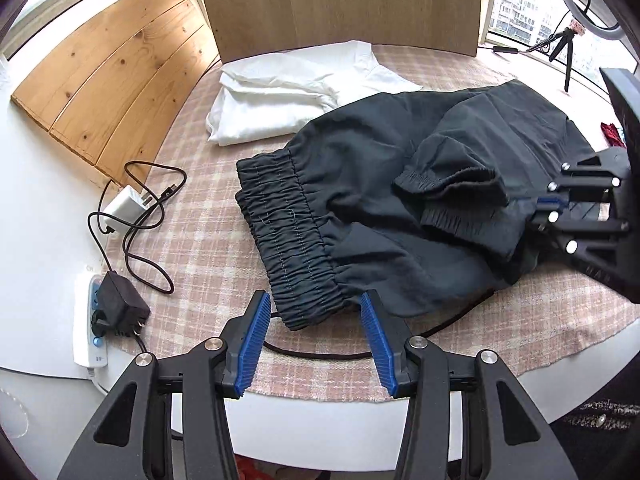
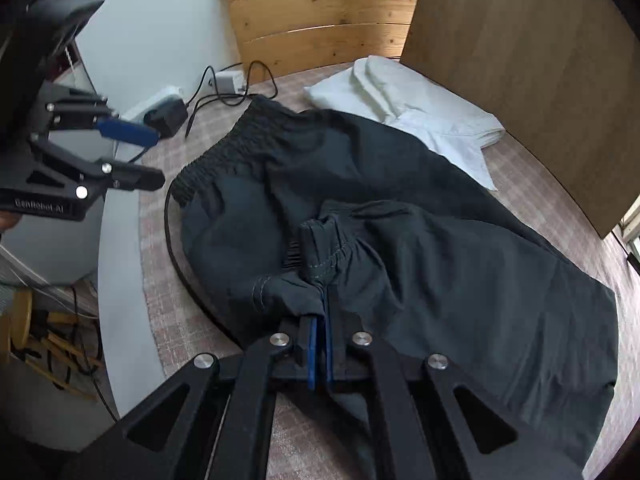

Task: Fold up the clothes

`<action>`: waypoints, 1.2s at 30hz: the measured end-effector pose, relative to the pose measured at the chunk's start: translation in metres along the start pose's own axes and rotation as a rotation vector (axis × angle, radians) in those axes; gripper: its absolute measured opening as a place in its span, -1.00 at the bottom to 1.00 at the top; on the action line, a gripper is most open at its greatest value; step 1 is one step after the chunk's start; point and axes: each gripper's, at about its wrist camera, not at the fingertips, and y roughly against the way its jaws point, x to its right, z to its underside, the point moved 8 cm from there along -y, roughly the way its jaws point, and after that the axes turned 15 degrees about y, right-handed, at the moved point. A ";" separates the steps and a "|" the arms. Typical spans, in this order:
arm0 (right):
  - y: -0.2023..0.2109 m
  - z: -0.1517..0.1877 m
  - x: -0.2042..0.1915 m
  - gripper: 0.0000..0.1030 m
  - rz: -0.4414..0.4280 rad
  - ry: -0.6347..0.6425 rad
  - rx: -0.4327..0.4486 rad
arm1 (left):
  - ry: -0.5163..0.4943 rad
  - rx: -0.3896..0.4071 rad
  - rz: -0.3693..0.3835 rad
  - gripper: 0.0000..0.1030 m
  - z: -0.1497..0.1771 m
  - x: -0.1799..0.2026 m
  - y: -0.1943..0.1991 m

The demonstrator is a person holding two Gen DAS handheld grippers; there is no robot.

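Dark trousers (image 1: 400, 184) lie crumpled across the middle of a pink checked cloth (image 1: 208, 248) that covers the table. Their gathered waistband (image 1: 288, 232) sits at lower centre of the left wrist view, just beyond your left gripper (image 1: 316, 344), whose blue-padded jaws stand wide apart with nothing between them. Your right gripper (image 2: 319, 354), at the bottom centre of its own view, has its jaws pressed together on a bunched fold of the trousers (image 2: 400, 280) near an elastic cuff (image 2: 320, 248). A folded white garment (image 1: 288, 92) rests in the upper middle of the left view, touching the trousers' far edge. At the left edge, a white power strip (image 1: 90, 320) and a white charger (image 1: 120, 206) with black cables lie beside the cloth.
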 end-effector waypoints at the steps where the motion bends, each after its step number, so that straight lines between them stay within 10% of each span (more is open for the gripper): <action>1: -0.002 0.001 -0.002 -0.81 0.001 0.017 -0.020 | -0.010 0.001 0.007 -0.12 0.000 0.001 0.000; 9: 0.086 0.038 0.035 0.05 -0.103 -0.201 0.077 | -0.122 0.007 0.105 -0.10 -0.030 0.050 -0.003; 16: 0.135 0.110 0.086 0.08 -0.065 -0.466 0.119 | -0.188 -0.062 0.180 -0.08 -0.042 0.093 -0.029; 32: 0.003 -0.007 -0.002 0.10 -0.094 0.209 -0.041 | 0.058 -0.025 0.092 -0.08 0.019 -0.034 0.006; 36: 0.008 -0.016 0.023 -0.90 -0.103 0.058 0.016 | 0.066 -0.024 0.098 -0.08 0.030 -0.040 0.006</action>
